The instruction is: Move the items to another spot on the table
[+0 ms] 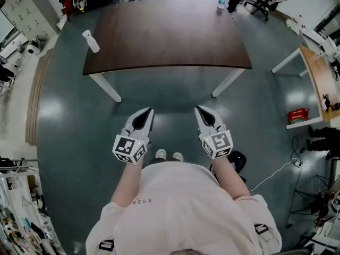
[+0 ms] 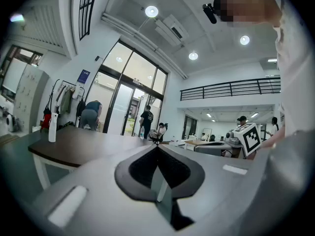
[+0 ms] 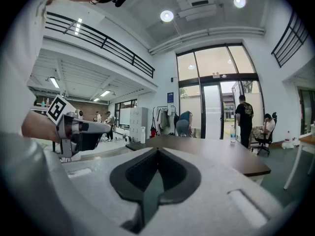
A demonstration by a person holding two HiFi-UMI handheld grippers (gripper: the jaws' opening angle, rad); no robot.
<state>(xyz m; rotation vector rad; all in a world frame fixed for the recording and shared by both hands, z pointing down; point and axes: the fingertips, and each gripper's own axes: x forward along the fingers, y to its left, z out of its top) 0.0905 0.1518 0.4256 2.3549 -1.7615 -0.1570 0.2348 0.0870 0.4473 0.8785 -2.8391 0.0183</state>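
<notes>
A dark brown table (image 1: 167, 36) stands ahead of me. A white spray bottle (image 1: 90, 40) sits at its left edge, and a clear water bottle (image 1: 222, 0) at its far right corner. My left gripper (image 1: 147, 112) and right gripper (image 1: 199, 110) hang side by side over the floor, short of the table's near edge. Both are shut with nothing between the jaws. The left gripper view has its tips (image 2: 157, 146) meeting, with the spray bottle (image 2: 52, 124) far left. In the right gripper view the tips (image 3: 157, 150) also meet, with the table (image 3: 221, 154) beyond.
A second light wooden desk (image 1: 319, 73) stands at the right with a red box (image 1: 298, 115) on a shelf beside it. Cables lie on the floor at the lower right. People stand near the glass doors (image 3: 216, 112) past the table.
</notes>
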